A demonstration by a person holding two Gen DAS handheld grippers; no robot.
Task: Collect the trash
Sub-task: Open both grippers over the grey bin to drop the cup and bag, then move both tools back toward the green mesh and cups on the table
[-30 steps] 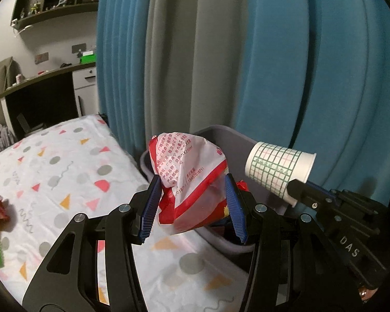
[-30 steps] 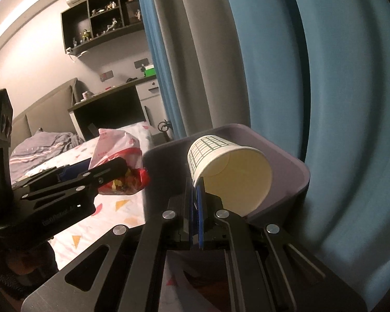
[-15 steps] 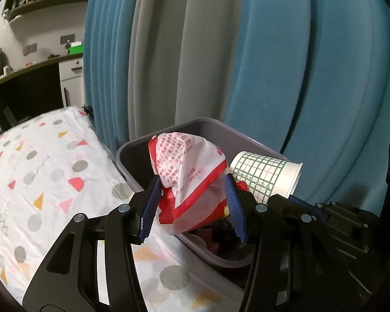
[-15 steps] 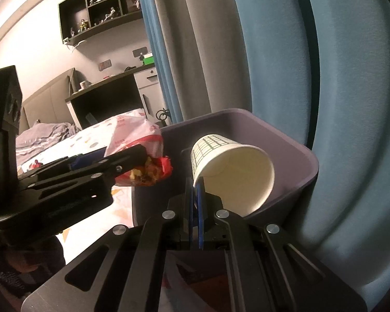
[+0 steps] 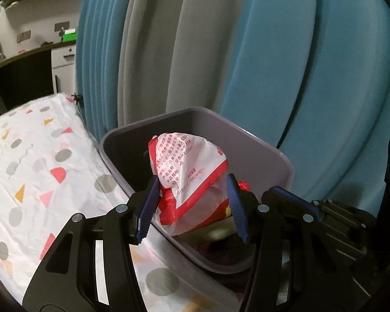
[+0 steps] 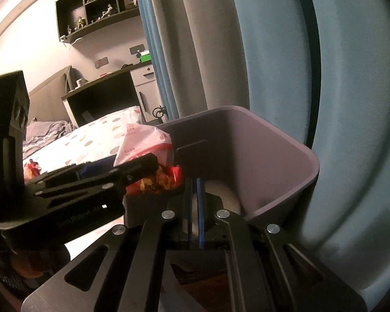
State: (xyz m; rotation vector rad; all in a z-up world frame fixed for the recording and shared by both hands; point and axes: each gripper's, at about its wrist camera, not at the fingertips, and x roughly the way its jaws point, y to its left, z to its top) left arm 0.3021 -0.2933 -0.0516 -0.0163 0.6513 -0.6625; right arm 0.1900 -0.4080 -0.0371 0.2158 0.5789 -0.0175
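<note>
The left claw (image 5: 192, 202), its jaws opening, has the red-and-white wrapper (image 5: 188, 179) between its blue pads over the grey bin (image 5: 267, 153) beside the bed (image 5: 39, 171), while the right claw (image 6: 195, 208) stays clenched on the paper cup (image 6: 227, 195), low inside the bin.

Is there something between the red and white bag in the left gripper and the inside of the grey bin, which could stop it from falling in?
Nothing visible does. The red and white bag hangs between the opening jaws of the left gripper, over the open grey bin. The right gripper is beside it, not under it.
</note>
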